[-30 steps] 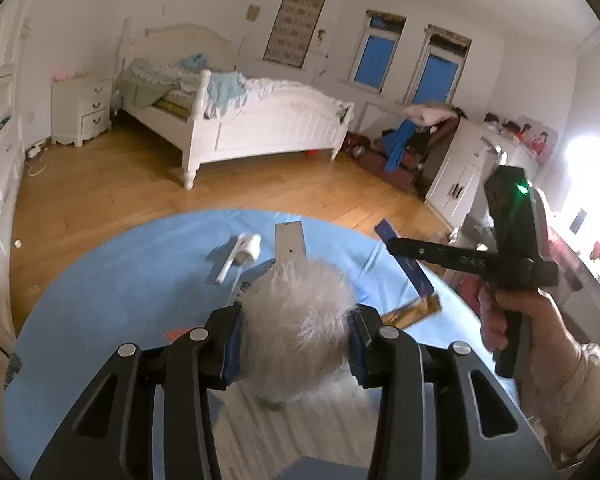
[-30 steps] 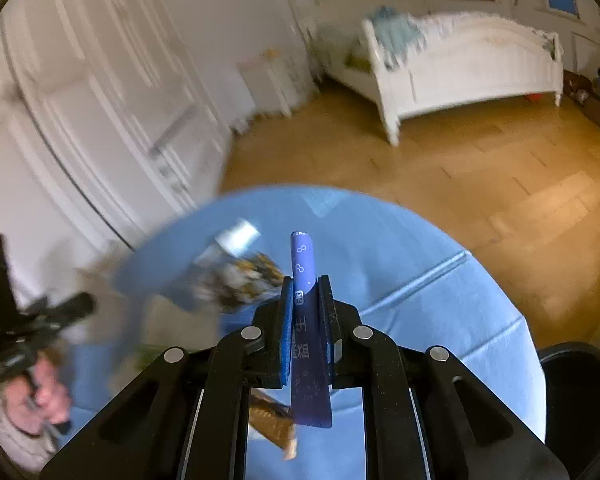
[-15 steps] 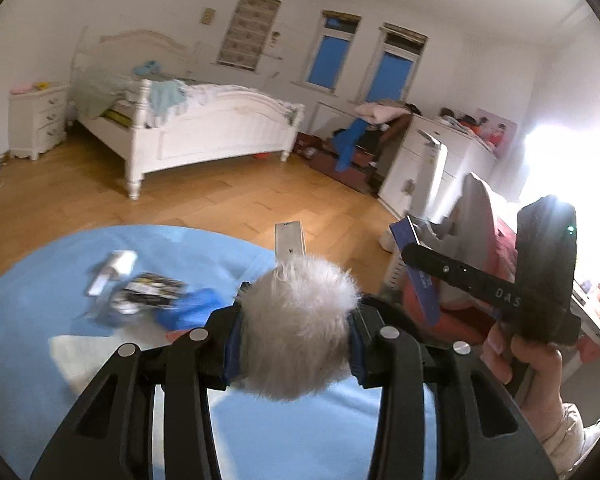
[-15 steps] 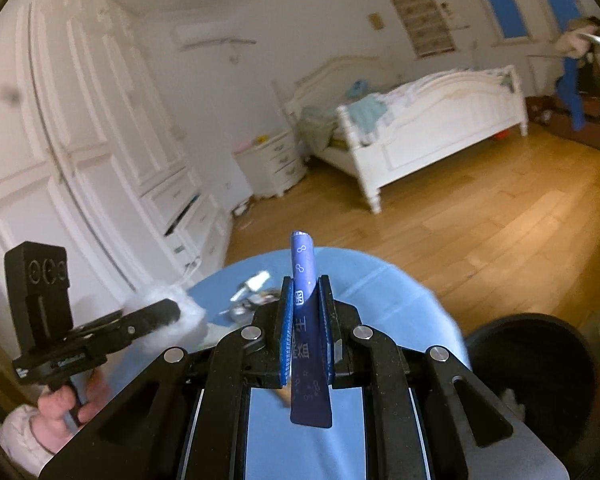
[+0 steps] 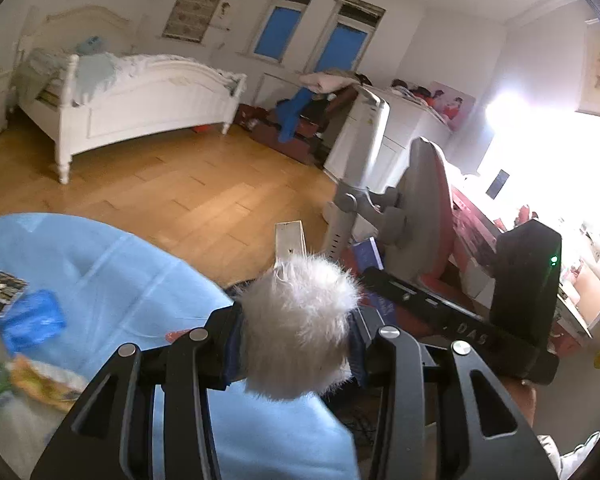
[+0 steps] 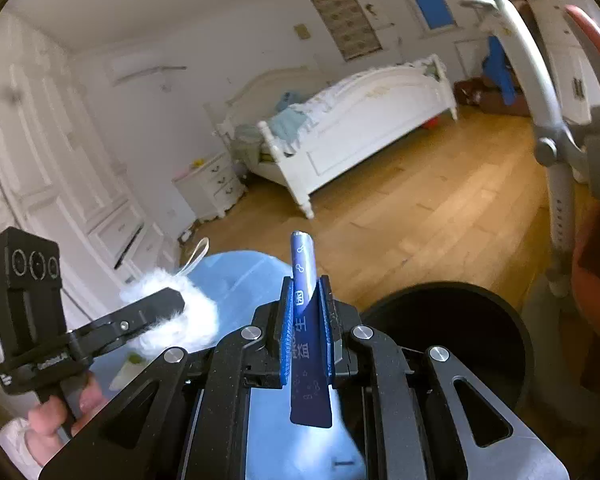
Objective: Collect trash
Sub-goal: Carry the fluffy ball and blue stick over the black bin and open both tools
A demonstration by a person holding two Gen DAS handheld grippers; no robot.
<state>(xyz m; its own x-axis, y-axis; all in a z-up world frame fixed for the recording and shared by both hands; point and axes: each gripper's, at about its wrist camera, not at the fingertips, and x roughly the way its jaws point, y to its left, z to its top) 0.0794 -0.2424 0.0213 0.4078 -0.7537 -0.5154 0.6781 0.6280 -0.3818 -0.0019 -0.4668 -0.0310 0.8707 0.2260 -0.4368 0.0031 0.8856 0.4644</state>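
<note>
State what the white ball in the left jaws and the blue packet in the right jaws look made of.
White ball: seemingly faux fur or fluffy fibre, matte; fine hairs stick out around its edge.
Blue packet: probably thin plastic or foil film, smooth with a slight sheen; flat, printed with white characters, its top curled over.

My right gripper (image 6: pixel 305 334) holds a dark blue packet (image 6: pixel 309 344) with white print. The ball (image 5: pixel 298 326) is fluffy white, the bin (image 6: pixel 456 344) black, I think.

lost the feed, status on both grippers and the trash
Left gripper shut on white fluffy ball. Right gripper shut on blue wrapper. Black bin open just right of it, nothing blocking.
</note>
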